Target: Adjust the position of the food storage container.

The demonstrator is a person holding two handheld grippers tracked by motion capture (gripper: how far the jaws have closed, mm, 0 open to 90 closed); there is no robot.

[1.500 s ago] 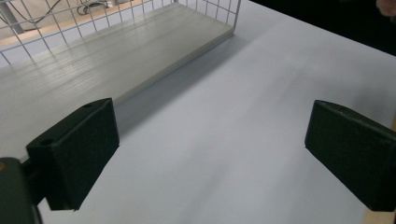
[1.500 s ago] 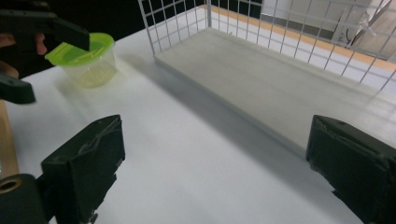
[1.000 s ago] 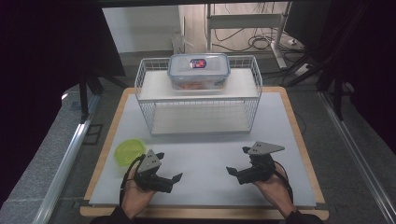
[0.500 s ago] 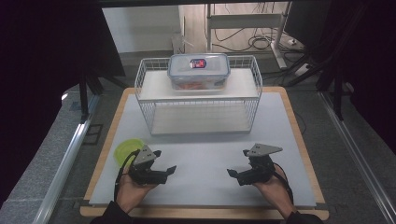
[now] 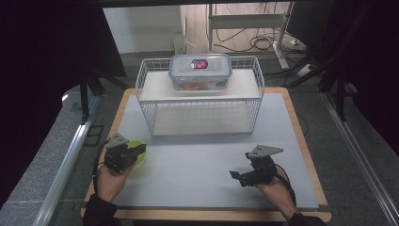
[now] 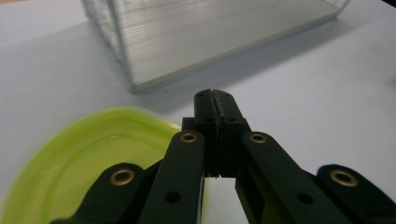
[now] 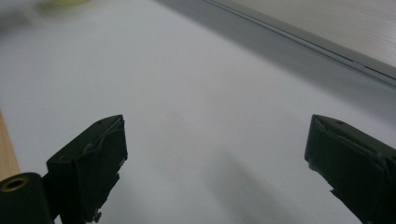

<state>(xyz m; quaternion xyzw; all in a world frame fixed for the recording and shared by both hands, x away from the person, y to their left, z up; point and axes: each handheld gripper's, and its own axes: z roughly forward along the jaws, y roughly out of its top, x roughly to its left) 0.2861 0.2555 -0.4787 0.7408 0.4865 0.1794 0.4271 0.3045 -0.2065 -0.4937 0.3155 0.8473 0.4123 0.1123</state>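
White wire rack (image 5: pixel 200 101) stands at the far side of the grey mat (image 5: pixel 197 165) in the high view, a clear lidded container (image 5: pixel 200 70) on its top shelf. Left gripper (image 5: pixel 134 151) hangs over a lime-green dish (image 5: pixel 139 162) near the mat's left edge; right gripper (image 5: pixel 237 176) sits near the front right.

Left gripper view: jaws pressed together above the green dish (image 6: pixel 79 154), rack base (image 6: pixel 201 42) beyond.

Right gripper view: jaws spread wide over bare mat (image 7: pixel 196 121).
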